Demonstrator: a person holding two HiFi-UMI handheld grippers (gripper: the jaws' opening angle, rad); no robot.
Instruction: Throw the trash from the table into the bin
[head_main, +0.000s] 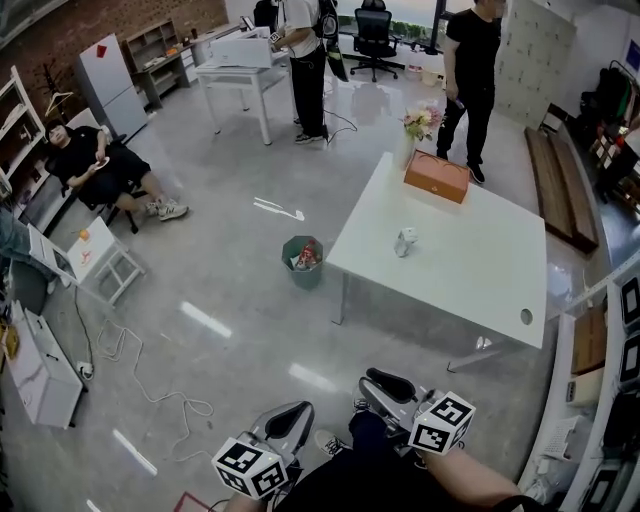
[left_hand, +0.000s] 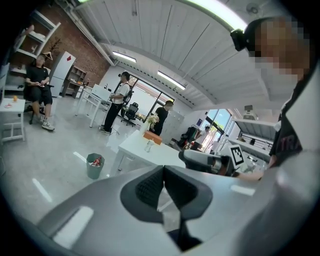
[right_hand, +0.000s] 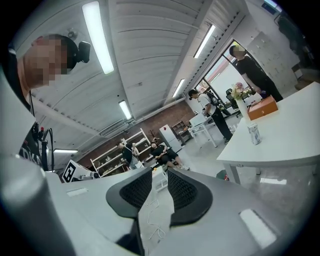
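Okay so, nothing is picked up at this point: both grippers hang low by the person's legs, well apart from the table (head_main: 470, 280). The left gripper (head_main: 295, 415) has its claw pressed together at the tips with nothing in it. The right gripper (head_main: 381, 385) has its claw spread a bit, just floor showing through the gap. The trash looks like one small white carton (head_main: 405, 242), standing upright on the tabletop, nearer the side that faces the bin (head_main: 302, 262). My guess is it's light and probably empty with thin walls, so it'll dent or tip if you shove it or squeeze hard. I'd come in level and pinch it gently across the body about halfway up, not by the top. Each view is handy in its own way. The head view gives the layout: bin on the floor just off the table's corner, with the orange box (head_main: 437, 176) and flowers (head_main: 421, 122) at the far end, out of the way. The left gripper view shows the bin in the open with red stuff in it. The right gripper view shows only a sliver of the bin by the table leg, but it gives the cleanest side look at the carton, alone with bare tabletop around it.
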